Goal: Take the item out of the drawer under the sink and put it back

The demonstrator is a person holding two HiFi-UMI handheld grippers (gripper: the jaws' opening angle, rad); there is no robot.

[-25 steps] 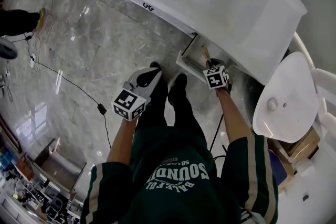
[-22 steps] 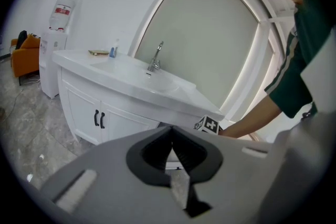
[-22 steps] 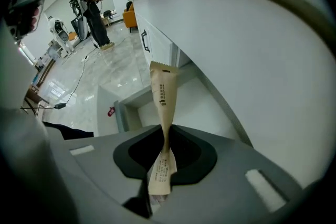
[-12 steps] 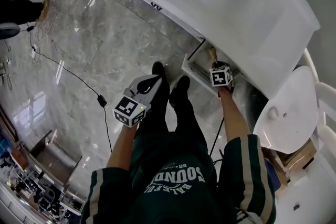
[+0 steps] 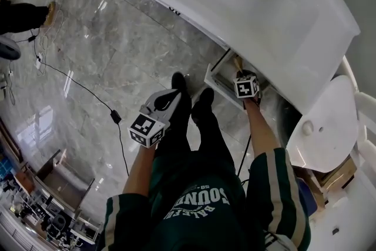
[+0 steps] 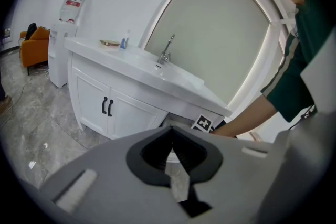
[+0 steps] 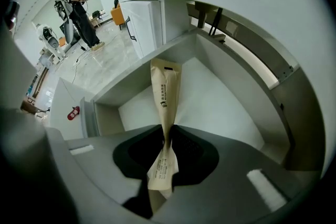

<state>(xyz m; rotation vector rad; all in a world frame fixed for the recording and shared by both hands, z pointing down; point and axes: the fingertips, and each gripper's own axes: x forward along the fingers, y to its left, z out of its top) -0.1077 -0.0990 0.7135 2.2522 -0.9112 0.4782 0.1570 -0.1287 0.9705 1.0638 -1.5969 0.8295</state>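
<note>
Tan paper packet (image 7: 165, 94) pinched in right claw (image 7: 167, 136)

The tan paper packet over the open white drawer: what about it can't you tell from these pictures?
- Right gripper view: the tan paper packet, pinched by the right gripper, carries print too small to read. Whether its far end touches the drawer floor is unclear.
- Head view: the white sink top covers most of the white drawer, and the gripper's marker cube hides all but the packet's tip.
</note>
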